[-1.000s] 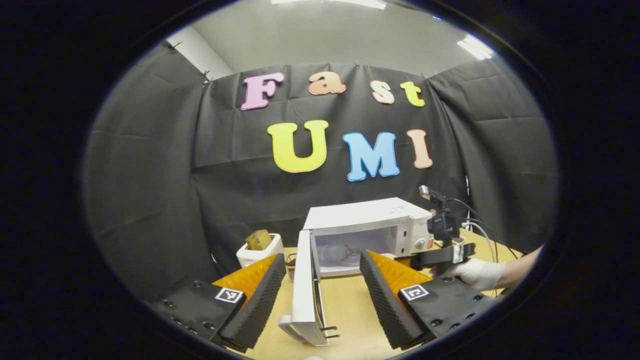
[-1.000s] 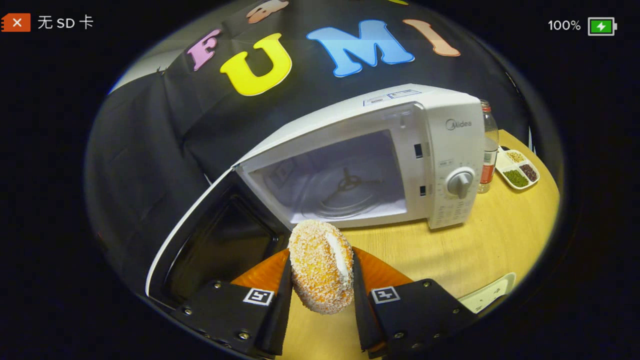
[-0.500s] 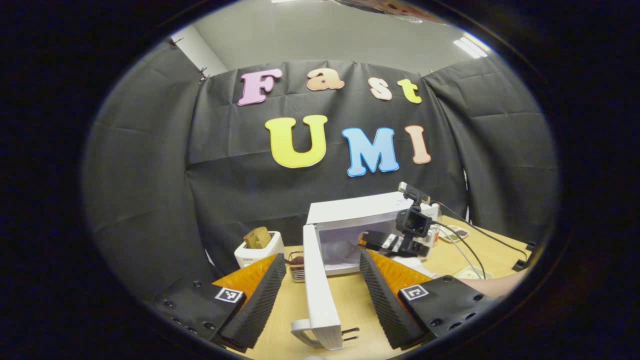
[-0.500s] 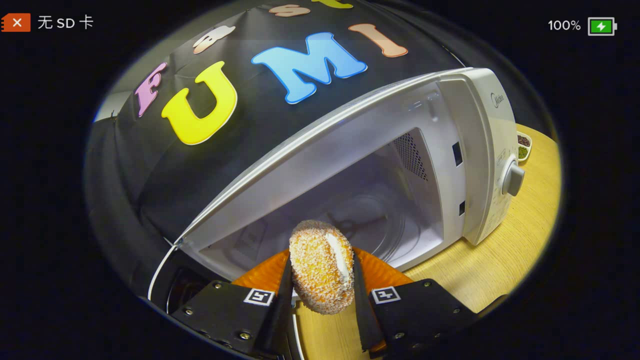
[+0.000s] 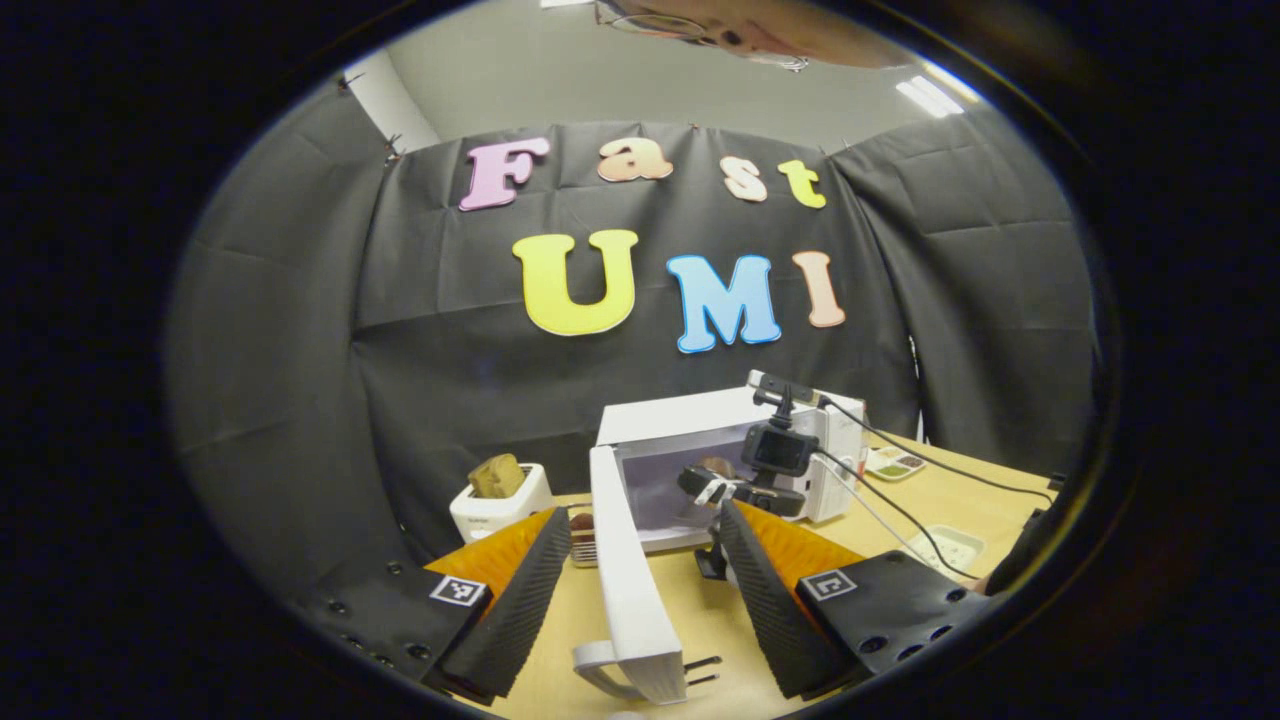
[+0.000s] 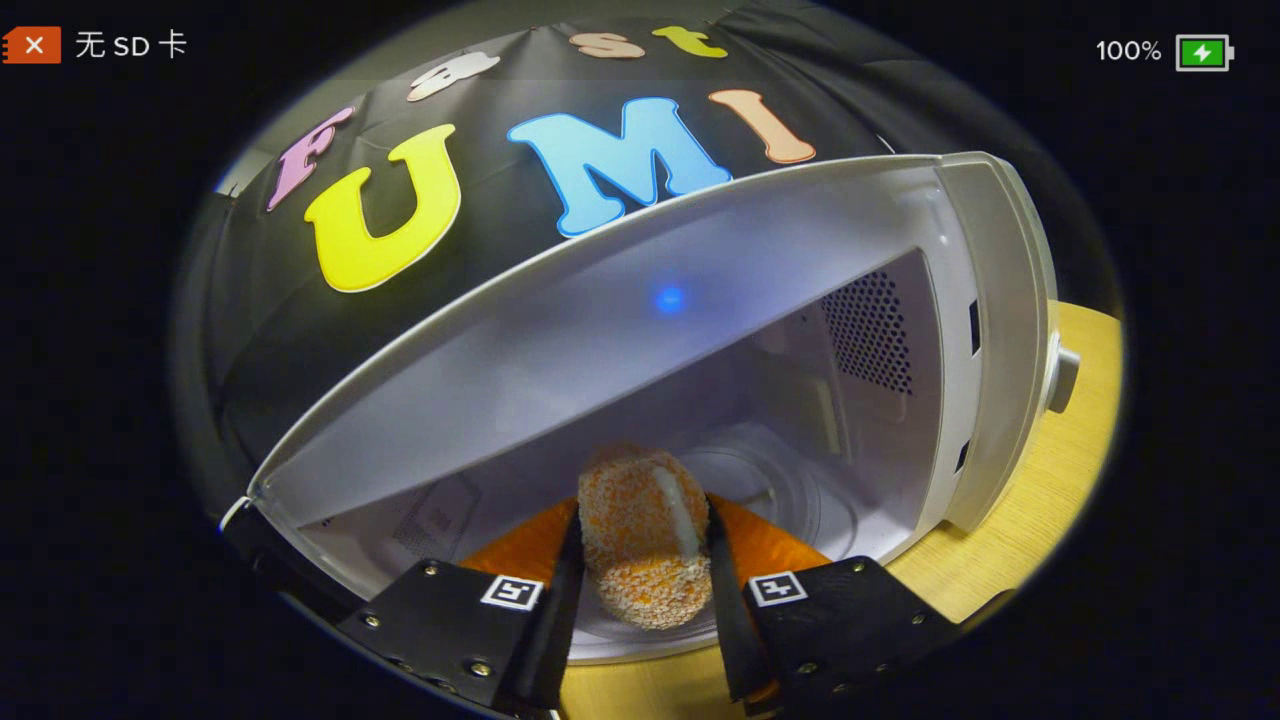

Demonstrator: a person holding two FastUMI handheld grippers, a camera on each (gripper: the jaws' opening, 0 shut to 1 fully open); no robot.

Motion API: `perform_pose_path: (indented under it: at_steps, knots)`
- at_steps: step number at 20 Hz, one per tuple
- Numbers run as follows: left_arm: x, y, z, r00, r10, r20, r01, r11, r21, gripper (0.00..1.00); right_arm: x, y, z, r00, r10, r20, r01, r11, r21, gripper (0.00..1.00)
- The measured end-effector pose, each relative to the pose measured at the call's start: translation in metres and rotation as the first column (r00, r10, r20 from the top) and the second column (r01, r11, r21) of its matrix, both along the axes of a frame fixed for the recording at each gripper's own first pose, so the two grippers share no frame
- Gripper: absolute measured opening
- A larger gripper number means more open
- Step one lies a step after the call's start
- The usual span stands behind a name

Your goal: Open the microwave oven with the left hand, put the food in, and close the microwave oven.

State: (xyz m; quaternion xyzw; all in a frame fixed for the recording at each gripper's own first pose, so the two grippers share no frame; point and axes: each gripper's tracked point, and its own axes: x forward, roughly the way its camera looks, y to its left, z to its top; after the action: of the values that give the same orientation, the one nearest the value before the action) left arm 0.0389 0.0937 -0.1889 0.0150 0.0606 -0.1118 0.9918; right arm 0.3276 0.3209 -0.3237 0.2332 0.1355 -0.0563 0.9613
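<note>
White microwave oven (image 6: 990,330) stands on wooden worktop (image 6: 1060,440), door (image 5: 625,570) swung open. Right gripper (image 6: 640,560) jaws clamp round crumb-coated orange bun (image 6: 640,540) just inside cavity mouth. Left gripper (image 5: 640,590) jaws spread wide, astride door edge, not gripping. Risks: bun dropped short onto sill; door closing on right gripper.

Left gripper view sits back from the microwave (image 5: 722,452), low over the table (image 5: 700,620), facing its open front past the door edge (image 5: 625,585). Right gripper view is right at the microwave (image 6: 760,330) mouth, looking into the cavity. Both views share that cavity.
</note>
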Motion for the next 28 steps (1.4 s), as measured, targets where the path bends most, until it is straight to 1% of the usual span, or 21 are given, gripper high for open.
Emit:
perform_pose_path:
  at_steps: [1,2,3,4,6,9,10,12,13,15,17,19,20,21,24,26,28]
  knots:
    - [0.0,0.0,0.0,1.0,0.001,0.001,-0.001,1.0,-0.002,0.98,0.001,0.0,-0.004,1.0,-0.001,-0.005,0.0,1.0,-0.005,0.69]
    - [0.0,0.001,0.001,1.0,0.004,0.002,-0.004,1.0,0.0,1.0,-0.001,0.001,-0.01,1.0,0.002,-0.012,-0.002,1.0,-0.015,0.77]
    - [-0.001,0.0,0.001,1.0,0.006,0.003,-0.006,1.0,0.002,1.0,-0.005,-0.002,-0.011,1.0,0.0,-0.016,-0.001,0.999,-0.032,0.98]
    - [-0.001,-0.001,0.003,1.0,0.004,0.006,-0.004,1.0,0.002,1.0,-0.01,-0.004,-0.009,1.0,0.005,-0.017,-0.006,0.999,-0.05,0.99]
    - [-0.003,-0.002,0.006,1.0,0.005,0.013,-0.005,1.0,0.003,1.0,-0.018,-0.013,0.001,1.0,-0.005,0.018,0.007,0.995,-0.097,1.0]
    - [-0.005,-0.001,0.007,1.0,0.017,0.02,-0.017,1.0,-0.003,0.98,-0.032,-0.027,0.022,0.998,0.015,0.054,-0.005,0.986,-0.169,0.99]
    - [-0.005,-0.002,0.01,0.999,0.023,0.024,-0.023,1.0,-0.005,0.98,-0.038,-0.031,0.031,0.998,0.024,0.062,-0.013,0.984,-0.176,1.0]
    - [-0.006,0.0,0.014,0.999,0.036,0.037,-0.037,0.999,0.003,1.0,-0.059,-0.037,0.048,0.995,0.075,0.064,-0.06,0.975,-0.215,0.99]
    - [-0.007,0.0,0.016,0.998,0.039,0.046,-0.039,0.999,0.004,0.98,-0.073,-0.043,0.058,0.993,0.104,0.061,-0.086,0.966,-0.245,0.99]
    - [-0.007,0.0,0.02,0.998,0.047,0.052,-0.047,0.999,-0.002,1.0,-0.105,-0.06,0.089,0.983,0.158,0.09,-0.121,0.938,-0.326,0.99]
    - [-0.006,0.0,0.022,0.997,0.055,0.049,-0.055,0.998,-0.006,1.0,-0.141,-0.08,0.117,0.972,0.211,0.101,-0.156,0.906,-0.393,0.99]
    - [-0.007,-0.002,0.028,0.997,0.06,0.053,-0.06,0.998,0.001,0.98,-0.177,-0.106,0.147,0.962,0.25,0.106,-0.181,0.882,-0.434,0.99]
    - [-0.006,-0.005,0.033,0.996,0.061,0.059,-0.062,0.998,0.01,1.0,-0.194,-0.121,0.161,0.959,0.261,0.113,-0.184,0.872,-0.453,0.99]
    - [-0.007,-0.006,0.037,0.996,0.065,0.063,-0.066,0.998,0.022,0.98,-0.21,-0.139,0.175,0.956,0.265,0.123,-0.18,0.866,-0.467,0.99]
    - [-0.012,-0.008,0.048,0.992,0.096,0.079,-0.1,0.994,0.05,0.99,-0.247,-0.19,0.203,0.957,0.262,0.122,-0.172,0.858,-0.485,0.98]
    - [-0.013,-0.015,0.057,0.992,0.101,0.079,-0.105,0.993,0.054,1.0,-0.272,-0.219,0.209,0.961,0.254,0.107,-0.172,0.857,-0.485,0.99]
    - [-0.014,-0.021,0.065,0.991,0.113,0.075,-0.115,0.993,0.032,1.0,-0.294,-0.245,0.206,0.967,0.24,0.079,-0.174,0.858,-0.484,0.99]
